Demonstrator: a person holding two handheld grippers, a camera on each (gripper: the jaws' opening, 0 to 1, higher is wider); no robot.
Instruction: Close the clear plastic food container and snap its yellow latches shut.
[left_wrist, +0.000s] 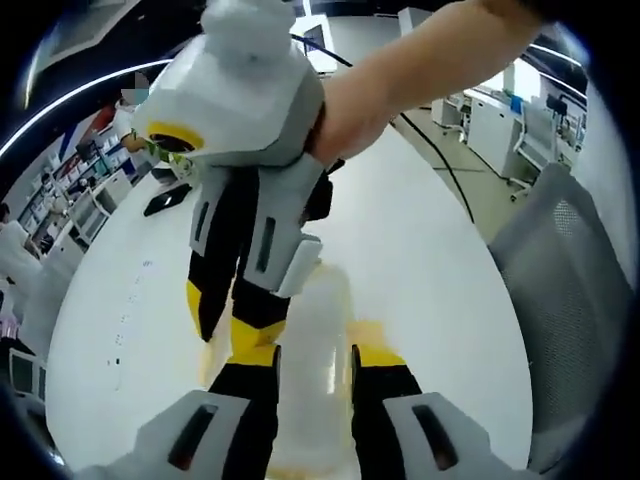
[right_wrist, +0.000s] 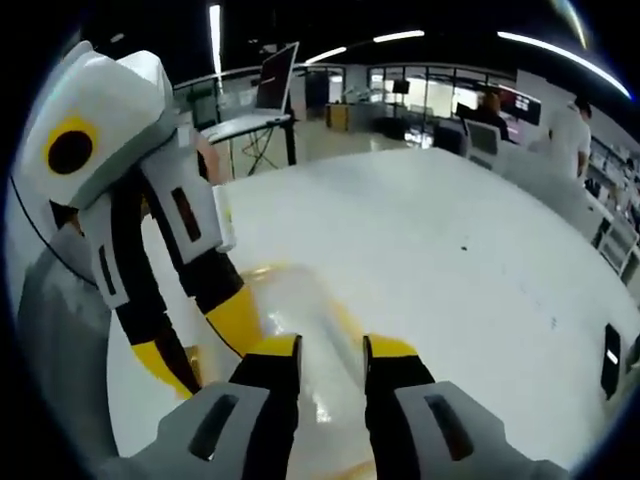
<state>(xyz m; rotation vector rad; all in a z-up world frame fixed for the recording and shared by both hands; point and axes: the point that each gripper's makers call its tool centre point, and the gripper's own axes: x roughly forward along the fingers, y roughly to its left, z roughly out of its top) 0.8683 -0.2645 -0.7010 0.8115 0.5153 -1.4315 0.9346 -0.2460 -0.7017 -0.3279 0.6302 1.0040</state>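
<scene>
With the clear container lying on the white table between both grippers, the left gripper and right gripper each hold narrowly parted jaws astride its blurred rim, so press down evenly, squarely over the yellow latches.

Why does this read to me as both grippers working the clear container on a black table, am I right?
Not quite: the table is white, not black, as the right gripper view shows. The rest holds: the left gripper and the right gripper both have their jaws at the clear container with its yellow latches.
</scene>
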